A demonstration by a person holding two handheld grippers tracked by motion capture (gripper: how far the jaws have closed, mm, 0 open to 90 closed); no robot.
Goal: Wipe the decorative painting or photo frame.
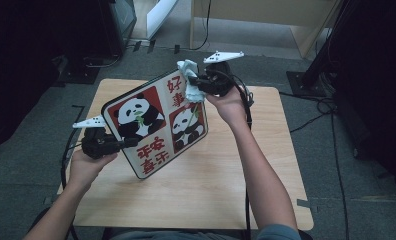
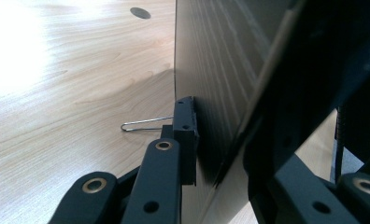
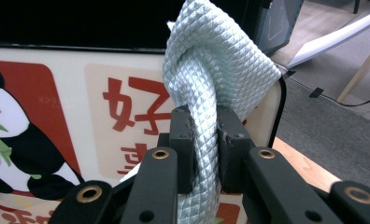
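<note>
A panda board (image 1: 156, 122) with red characters is held tilted above the table, one corner low near the wood. My left gripper (image 1: 128, 142) is shut on its left edge; in the left gripper view the board's back (image 2: 216, 70) is pinched between the jaws. My right gripper (image 1: 195, 85) is shut on a pale blue-grey cloth (image 1: 190, 80), which is pressed against the board's top right part. In the right gripper view the bunched cloth (image 3: 211, 74) sits between the pads in front of the board's face (image 3: 80, 107).
The wooden table (image 1: 211, 175) has rounded corners and a cable hole (image 2: 140, 12). A wire loop (image 2: 141, 124) juts out near the left gripper's pad. Grey carpet (image 1: 336, 150), loose cables and dark stands surround the table; wooden furniture stands at the back.
</note>
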